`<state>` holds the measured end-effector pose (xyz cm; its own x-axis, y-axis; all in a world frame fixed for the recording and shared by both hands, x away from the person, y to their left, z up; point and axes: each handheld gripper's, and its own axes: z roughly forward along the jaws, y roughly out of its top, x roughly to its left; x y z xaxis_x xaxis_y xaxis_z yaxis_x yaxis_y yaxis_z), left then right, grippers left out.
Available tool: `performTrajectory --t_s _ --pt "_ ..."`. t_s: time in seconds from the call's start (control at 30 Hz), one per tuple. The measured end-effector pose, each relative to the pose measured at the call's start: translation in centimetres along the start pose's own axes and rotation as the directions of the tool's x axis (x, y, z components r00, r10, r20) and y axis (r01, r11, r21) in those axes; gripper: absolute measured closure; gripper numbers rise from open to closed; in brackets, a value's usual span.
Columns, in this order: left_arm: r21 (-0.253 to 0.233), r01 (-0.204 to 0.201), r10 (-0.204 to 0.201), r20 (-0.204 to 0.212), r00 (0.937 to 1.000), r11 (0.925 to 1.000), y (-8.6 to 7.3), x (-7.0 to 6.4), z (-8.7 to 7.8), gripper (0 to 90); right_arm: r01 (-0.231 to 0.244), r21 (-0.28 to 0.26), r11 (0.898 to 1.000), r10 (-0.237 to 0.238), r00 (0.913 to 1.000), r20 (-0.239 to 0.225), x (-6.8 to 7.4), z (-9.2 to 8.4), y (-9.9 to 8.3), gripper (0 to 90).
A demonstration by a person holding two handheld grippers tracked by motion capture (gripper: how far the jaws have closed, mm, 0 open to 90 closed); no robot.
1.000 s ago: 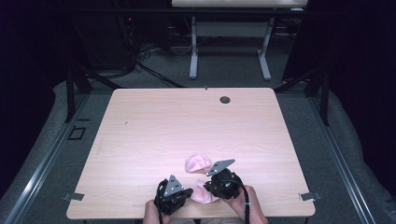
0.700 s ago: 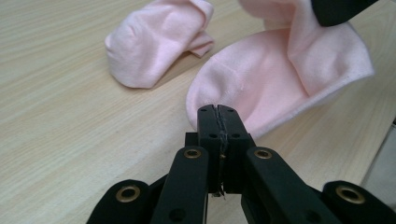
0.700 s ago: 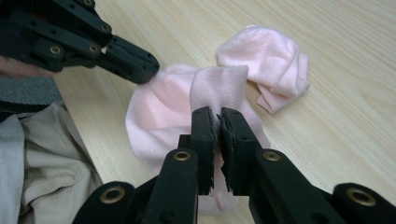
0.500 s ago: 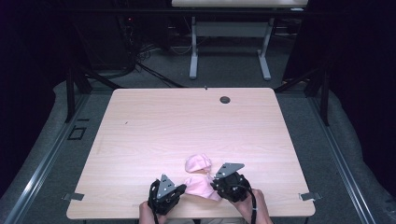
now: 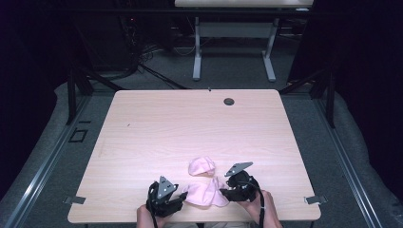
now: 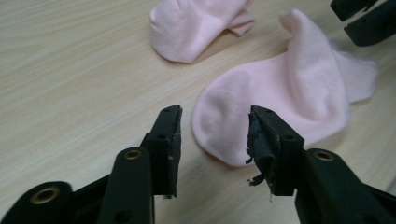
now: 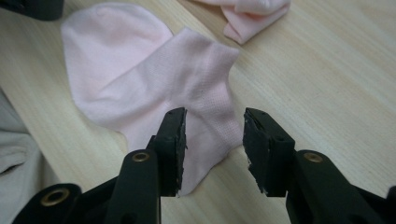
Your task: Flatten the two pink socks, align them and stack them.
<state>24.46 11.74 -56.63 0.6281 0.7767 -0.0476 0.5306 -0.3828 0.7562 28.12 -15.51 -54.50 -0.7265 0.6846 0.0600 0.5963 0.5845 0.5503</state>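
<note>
Pink sock (image 5: 205, 194) between opened grippers

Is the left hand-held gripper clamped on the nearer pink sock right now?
No: the left hand-held gripper has its jaws apart, and the toe of the nearer pink sock lies flat on the table beyond them, unpinched.

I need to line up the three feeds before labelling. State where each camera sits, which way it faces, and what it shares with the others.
High view: fixed above the person's side, facing forward and down on the pale wooden table; forearms, left gripper and right gripper enter from the bottom.
Left gripper view: rides the left gripper, looking along its parted jaws at the flat pink sock's toe.
Right gripper view: rides the right gripper, jaws parted over that sock's cuff end.
Shared: all show the flat sock and the folded pink sock.
</note>
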Motion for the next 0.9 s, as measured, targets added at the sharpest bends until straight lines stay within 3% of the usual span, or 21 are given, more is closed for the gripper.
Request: performTrajectory --t_s 0.1,0.13,0.2,0.33,0.47,0.53,0.63,0.9 --pt "0.021 -0.002 0.001 0.007 1.0 0.9998 0.4 0.3 0.6 47.9 0.004 0.017 1.0 -0.004 0.9999 0.012 0.0 0.7 0.0 57.9" --pt "0.06 -0.014 0.013 0.023 0.9996 0.9981 0.7 0.4 1.4 48.6 0.007 0.024 1.0 -0.008 0.9998 0.018 0.0 1.0 0.0 58.1" --pt "0.088 -0.038 0.036 0.028 0.999 0.9954 0.7 0.1 1.9 52.2 0.011 0.035 0.999 -0.011 0.9996 0.026 0.0 1.2 0.0 59.5" --pt "0.108 -0.083 0.082 0.02 0.9965 0.9907 0.8 -0.5 2.3 65.1 0.013 0.059 0.998 -0.014 0.9994 0.032 -0.1 1.4 0.1 65.2" --pt "0.115 -0.104 0.104 0.011 0.9946 0.9879 0.8 -0.7 2.2 80.6 0.003 0.054 0.999 -0.004 0.9998 0.018 -0.1 1.6 0.0 74.9" --pt "0.115 -0.114 0.114 0.009 0.9935 0.9869 0.8 -0.7 2.2 84.1 0.007 0.055 0.998 -0.008 0.9999 0.014 -0.1 1.6 -0.1 80.7" --pt "0.104 -0.106 0.106 0.003 0.9943 0.9889 0.6 -0.7 2.0 86.1 0.003 0.039 0.999 -0.003 1.0 0.009 0.0 1.6 -0.2 85.8" --pt "0.089 -0.056 0.057 -0.009 0.9983 0.9945 0.0 -0.4 1.0 86.1 -0.011 0.025 1.0 0.01 0.9989 0.045 -0.1 0.2 -0.3 86.3"
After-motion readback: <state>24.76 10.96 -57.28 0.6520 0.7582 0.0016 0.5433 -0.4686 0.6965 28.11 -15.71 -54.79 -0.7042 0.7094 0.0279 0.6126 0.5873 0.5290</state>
